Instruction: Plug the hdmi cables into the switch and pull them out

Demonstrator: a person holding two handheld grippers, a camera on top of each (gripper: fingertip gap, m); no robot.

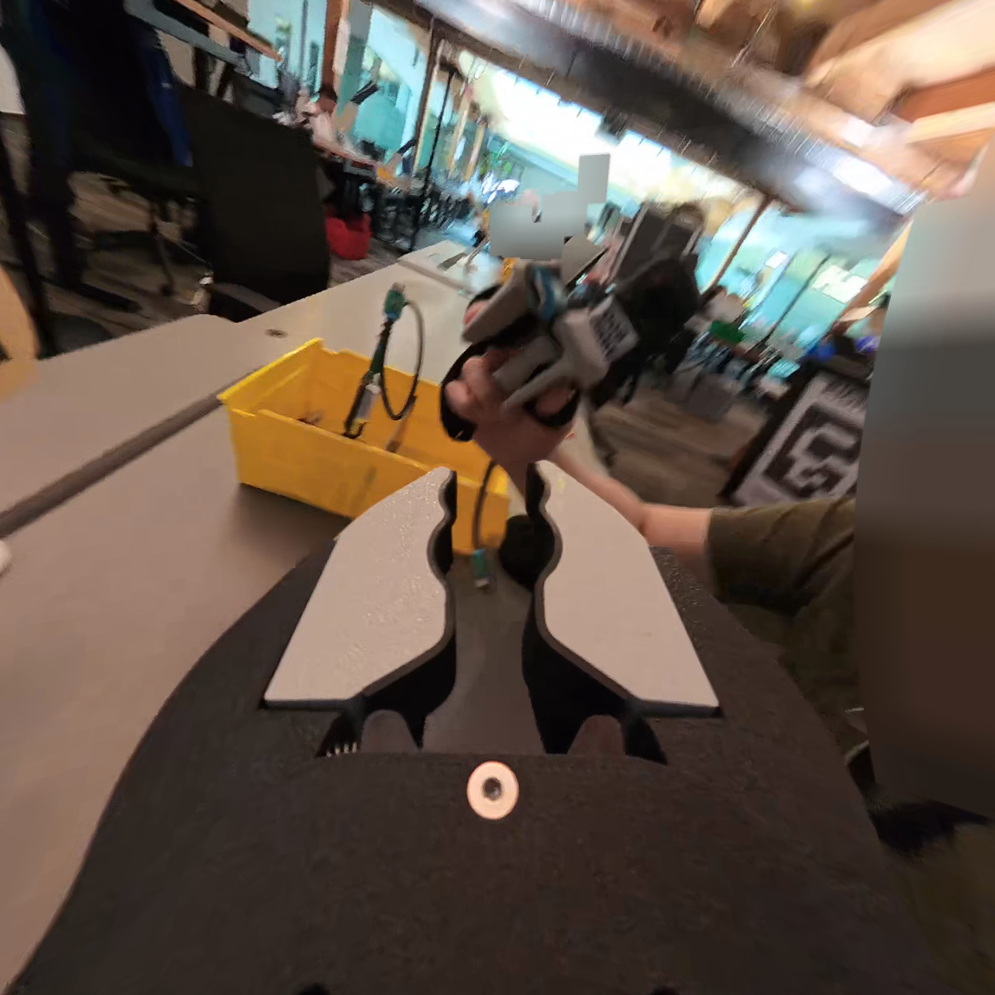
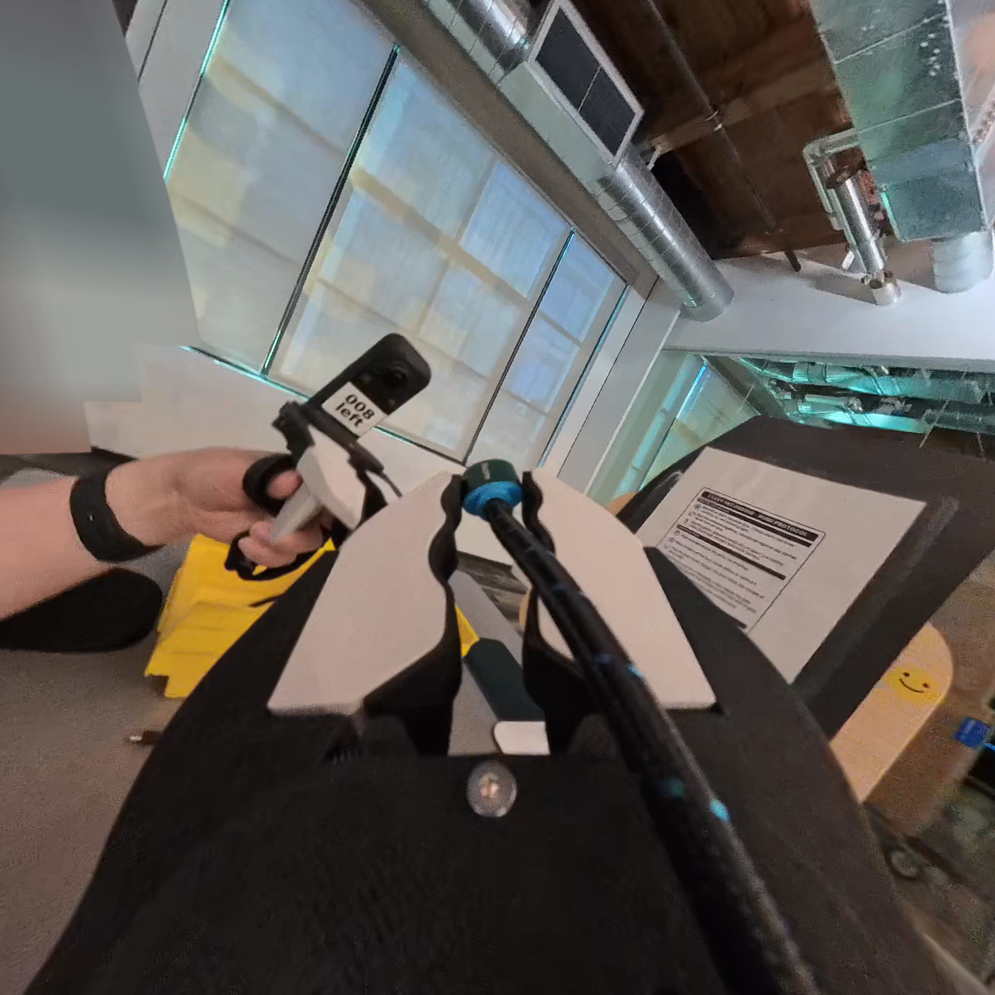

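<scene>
My right gripper is raised in the air and shut on the teal and blue end of a black braided HDMI cable, which trails back over its right finger. In the left wrist view that cable hangs down to a green plug just above the table. My left gripper is open and empty, low over the table and pointed at the yellow bin. More cables stand in the bin. A dark teal box shows between my right fingers; I cannot tell whether it is the switch.
The grey table has a seam across its left side. A hand holds the right gripper above the bin's right end. A dark board with a printed sheet stands on the right. Chairs and desks are beyond the table. My hands' fingertips stand some 9 cm from each other.
</scene>
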